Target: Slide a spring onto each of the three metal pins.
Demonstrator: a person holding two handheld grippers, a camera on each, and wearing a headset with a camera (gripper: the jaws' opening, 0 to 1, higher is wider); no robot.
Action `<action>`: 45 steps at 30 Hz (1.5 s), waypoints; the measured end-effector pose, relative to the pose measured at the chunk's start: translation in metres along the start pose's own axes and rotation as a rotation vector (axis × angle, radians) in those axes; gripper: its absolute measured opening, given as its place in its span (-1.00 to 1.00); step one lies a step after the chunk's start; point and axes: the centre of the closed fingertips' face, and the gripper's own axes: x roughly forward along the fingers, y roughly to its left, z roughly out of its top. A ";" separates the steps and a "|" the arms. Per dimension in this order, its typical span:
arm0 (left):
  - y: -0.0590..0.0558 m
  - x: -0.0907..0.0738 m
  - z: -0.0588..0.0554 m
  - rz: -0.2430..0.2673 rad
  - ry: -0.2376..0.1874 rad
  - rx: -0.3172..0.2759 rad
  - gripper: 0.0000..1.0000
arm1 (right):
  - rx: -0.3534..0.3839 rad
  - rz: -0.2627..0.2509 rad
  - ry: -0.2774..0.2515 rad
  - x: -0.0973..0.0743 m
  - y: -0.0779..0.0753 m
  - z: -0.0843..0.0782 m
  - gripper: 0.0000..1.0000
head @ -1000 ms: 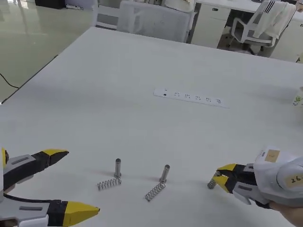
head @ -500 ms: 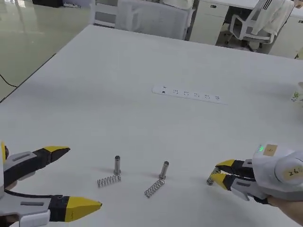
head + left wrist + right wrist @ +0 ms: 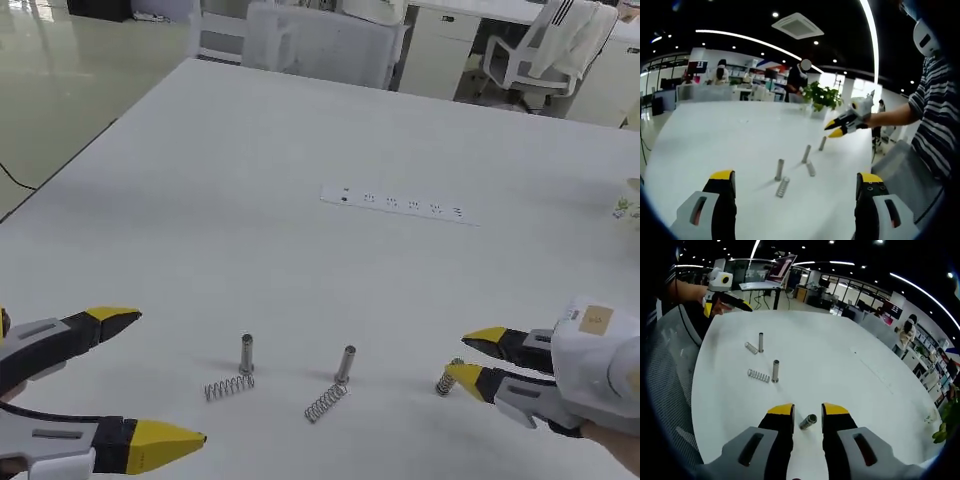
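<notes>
Two bare metal pins (image 3: 246, 353) (image 3: 346, 364) stand upright on the white table (image 3: 300, 150), each with a loose spring (image 3: 229, 387) (image 3: 326, 402) lying beside its base. A third pin with a spring around it (image 3: 447, 380) stands further right. My right gripper (image 3: 472, 355) is open, its yellow tips just right of that sprung pin and off it. In the right gripper view the sprung pin (image 3: 808, 421) sits just ahead of the gap between the jaws of my right gripper (image 3: 808, 412). My left gripper (image 3: 150, 378) is wide open at the lower left and holds nothing.
A white power strip (image 3: 398, 205) lies across the middle of the table. Office chairs (image 3: 320, 40) stand past the far edge. The table's left edge (image 3: 60, 165) runs diagonally. A potted plant (image 3: 822, 95) stands at the table end in the left gripper view.
My right gripper, shut on the spring at the third pin a second ago, has opened and drawn back slightly to the right. The left gripper has barely moved.
</notes>
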 end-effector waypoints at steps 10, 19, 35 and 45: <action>0.005 -0.003 0.000 0.014 -0.002 -0.015 0.93 | -0.211 0.132 0.017 0.005 0.043 0.018 -0.60; 0.002 -0.004 -0.003 0.010 0.005 -0.009 0.93 | -0.259 0.174 0.027 0.009 0.051 0.021 -0.63; -0.006 -0.007 -0.012 0.009 0.031 -0.005 0.92 | -0.514 0.348 0.074 0.038 0.096 0.025 -0.62; -0.008 -0.011 -0.011 0.016 0.021 -0.018 0.92 | -0.754 0.343 0.115 0.069 0.103 0.032 -0.77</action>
